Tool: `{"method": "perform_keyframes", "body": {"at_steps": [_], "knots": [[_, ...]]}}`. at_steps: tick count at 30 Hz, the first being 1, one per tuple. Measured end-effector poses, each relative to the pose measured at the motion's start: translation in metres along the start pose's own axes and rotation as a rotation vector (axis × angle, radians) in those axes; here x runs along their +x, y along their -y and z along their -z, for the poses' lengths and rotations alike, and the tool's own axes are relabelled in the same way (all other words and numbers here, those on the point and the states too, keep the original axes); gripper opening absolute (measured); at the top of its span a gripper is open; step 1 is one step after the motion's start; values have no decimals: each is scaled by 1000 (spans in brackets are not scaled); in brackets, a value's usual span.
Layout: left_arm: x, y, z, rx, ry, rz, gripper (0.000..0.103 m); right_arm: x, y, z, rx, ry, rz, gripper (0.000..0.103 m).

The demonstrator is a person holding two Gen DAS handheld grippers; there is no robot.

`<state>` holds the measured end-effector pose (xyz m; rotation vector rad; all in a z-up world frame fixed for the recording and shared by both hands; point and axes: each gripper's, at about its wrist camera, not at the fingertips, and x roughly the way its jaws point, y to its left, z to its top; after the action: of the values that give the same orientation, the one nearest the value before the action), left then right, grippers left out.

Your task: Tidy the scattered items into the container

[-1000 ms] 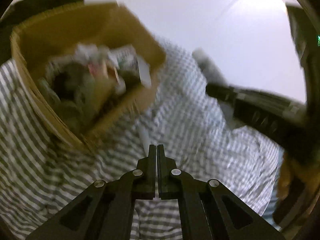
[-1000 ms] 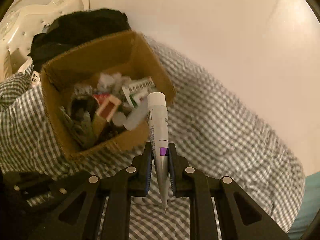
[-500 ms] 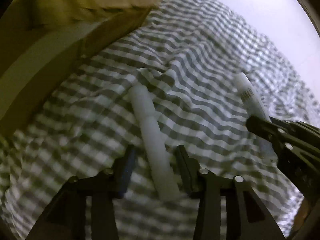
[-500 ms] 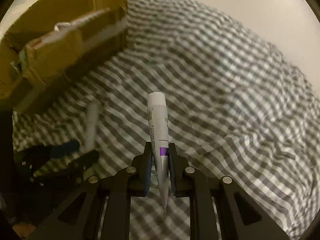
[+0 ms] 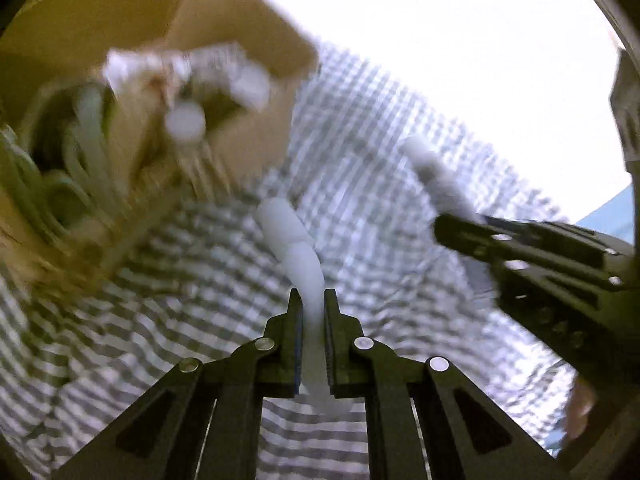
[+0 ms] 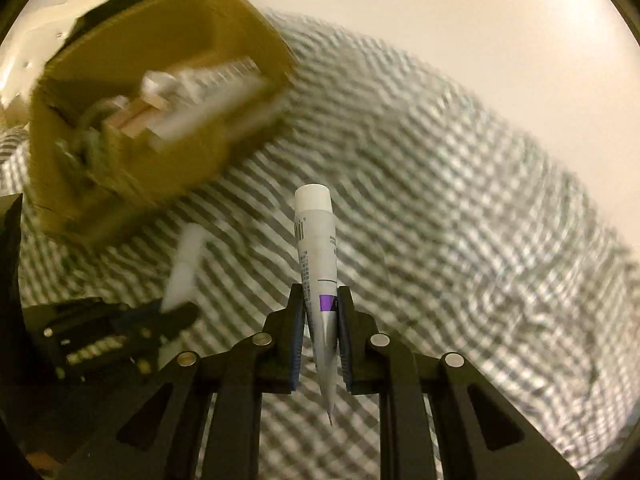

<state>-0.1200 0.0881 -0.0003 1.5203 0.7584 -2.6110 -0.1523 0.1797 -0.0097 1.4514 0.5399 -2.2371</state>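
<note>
A grey-and-white checked cloth [image 6: 420, 168] covers the surface under both views, rumpled into folds; what lies beneath it cannot be told. On it, to the upper left, stands an open cardboard box [image 6: 240, 32], already holding a blurred jumble of white tubes, small cartons and greenish packets. In the left wrist view the same box [image 5: 240, 12] fills the upper left, its contents smeared by motion.

The left claw [image 5: 313, 300] is nearly closed, its pads pressing on the lower end of a white translucent tube [image 5: 298, 248], which sticks out forward above the cloth, short of the box.

The right claw [image 6: 322, 296] stands narrow, clamped on the crimped end of a white tube with a purple band [image 6: 316, 240], cap forward. That tube is also above the cloth, right of the box and clear of it.
</note>
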Motion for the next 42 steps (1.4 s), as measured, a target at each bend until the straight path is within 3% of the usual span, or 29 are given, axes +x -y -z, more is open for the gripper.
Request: {"method": "perform_keyframes", "body": {"at_steps": [4,9,14,18,19,20,21,22,23,25,29,31,36,42], "knots": [[-57,-7,-30,8,95,31,9,-40,-35,-37,-39,61,1,14],[-98,-41,-68,53,167,-54,9,-61,-80,-85,-49,108,-36,14],[-91,-96,-112,61,153,-180,9,-37,-122,-128,-39,103,-84,15],[-77,-128,-123,15,121,-198,18,-11,-135,-149,-24,65,-60,17],[-75,-134,-124,10,130,-191,19,-4,-137,-152,-32,58,-46,26],[-74,-135,-124,6,141,-186,22,-1,-138,-154,-38,55,-41,42],[-74,-134,-124,8,149,-184,26,2,-139,-157,-42,57,-37,51],[-74,-129,-123,23,155,-178,42,3,-139,-158,-43,60,-33,60],[-74,-123,-123,39,152,-170,64,3,-137,-159,-43,66,-27,60],[-68,-114,-121,60,153,-165,85,3,-132,-161,-40,61,-16,60],[-74,-102,-107,51,162,-179,92,-6,-125,-152,-44,48,27,60],[-74,-101,-104,49,145,-161,92,-16,-119,-142,-40,48,53,60],[-94,-92,-86,81,157,-204,97,-42,-104,-105,-26,60,97,64],[-120,-75,-56,92,187,-218,98,-78,-92,-54,34,104,96,72]]}}
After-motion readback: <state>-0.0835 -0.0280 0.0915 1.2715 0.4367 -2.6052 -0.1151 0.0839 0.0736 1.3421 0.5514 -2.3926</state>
